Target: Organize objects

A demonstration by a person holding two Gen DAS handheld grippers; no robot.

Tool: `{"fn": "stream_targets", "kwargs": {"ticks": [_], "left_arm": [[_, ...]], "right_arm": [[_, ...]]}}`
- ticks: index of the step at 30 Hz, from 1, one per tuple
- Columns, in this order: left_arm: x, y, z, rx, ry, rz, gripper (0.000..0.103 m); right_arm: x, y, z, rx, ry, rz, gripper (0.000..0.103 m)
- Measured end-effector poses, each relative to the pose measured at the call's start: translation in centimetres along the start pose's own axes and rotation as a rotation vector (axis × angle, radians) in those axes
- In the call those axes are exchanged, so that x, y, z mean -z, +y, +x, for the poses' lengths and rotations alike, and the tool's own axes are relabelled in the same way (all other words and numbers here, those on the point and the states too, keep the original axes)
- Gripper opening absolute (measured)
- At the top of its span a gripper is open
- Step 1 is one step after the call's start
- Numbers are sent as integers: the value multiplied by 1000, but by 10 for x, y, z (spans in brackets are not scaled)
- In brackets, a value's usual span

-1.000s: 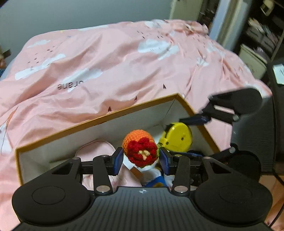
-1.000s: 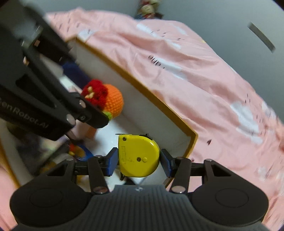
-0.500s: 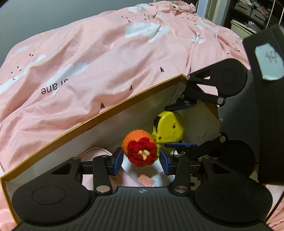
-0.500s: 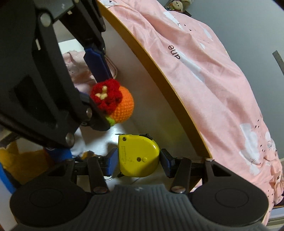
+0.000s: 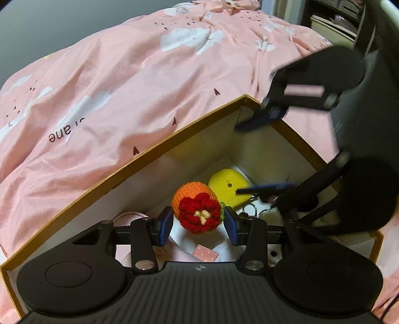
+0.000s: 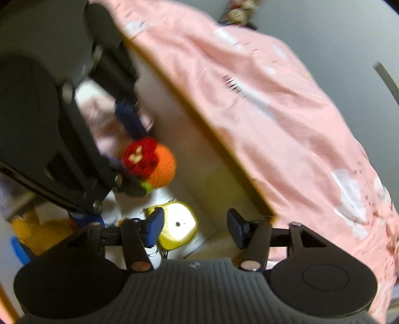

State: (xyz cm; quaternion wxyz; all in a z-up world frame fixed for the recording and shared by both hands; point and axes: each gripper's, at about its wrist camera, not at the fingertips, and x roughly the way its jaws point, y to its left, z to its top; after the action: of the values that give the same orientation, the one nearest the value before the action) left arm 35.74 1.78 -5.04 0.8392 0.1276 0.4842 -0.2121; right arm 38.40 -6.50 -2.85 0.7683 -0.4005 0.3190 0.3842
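My left gripper [image 5: 198, 221] is shut on an orange crocheted ball with a red flower [image 5: 197, 210] and holds it inside the white box with a tan rim [image 5: 149, 152]. The ball also shows in the right wrist view [image 6: 152, 162]. The yellow tape measure [image 5: 228, 185] lies on the box floor in the far corner; it also shows in the right wrist view [image 6: 178, 229]. My right gripper [image 6: 195, 225] is open and empty above it, and shows blurred in the left wrist view [image 5: 264, 152].
The box sits on a bed with a pink cloud-print duvet [image 5: 124, 82]. Inside lie a pink cloth [image 6: 99, 117], a small pink card [image 5: 205, 253], key rings [image 5: 250, 208] and yellow and blue toys [image 6: 32, 231]. Shelves [image 5: 334, 20] stand at the back right.
My right gripper has opened and let go of the yellow tape measure, which now lies on the box floor, and has lifted away. My left gripper still holds the ball.
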Motion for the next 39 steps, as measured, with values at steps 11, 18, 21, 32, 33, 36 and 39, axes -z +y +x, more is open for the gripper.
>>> {"fn": "stream_targets", "kwargs": {"ticks": [11,18,21,32,33,36,39], "left_arm": [[-14,-12,28,-77,133,109,50],[-14,-9,34,-85,145,98,63],[-14,-8,26,-86,121,86,67],[3,-16,-101,-212,-171,-45,69],[4,-18,-114,-221,-205,-65,70],[16,-28,-159,-241,-322,-131,74],[32,-39,-190,-279,-391,-201,77]], "right_arm": [[22,-12,-56,37,-101,284,69],[32,-14,-55,27,-110,341,70],[37,-20,-52,27,-120,349,73],[37,-6,-109,42,-189,437,90],[36,-4,-117,46,-201,448,90],[35,6,-142,49,-238,481,90],[34,17,-170,46,-288,526,97]]}}
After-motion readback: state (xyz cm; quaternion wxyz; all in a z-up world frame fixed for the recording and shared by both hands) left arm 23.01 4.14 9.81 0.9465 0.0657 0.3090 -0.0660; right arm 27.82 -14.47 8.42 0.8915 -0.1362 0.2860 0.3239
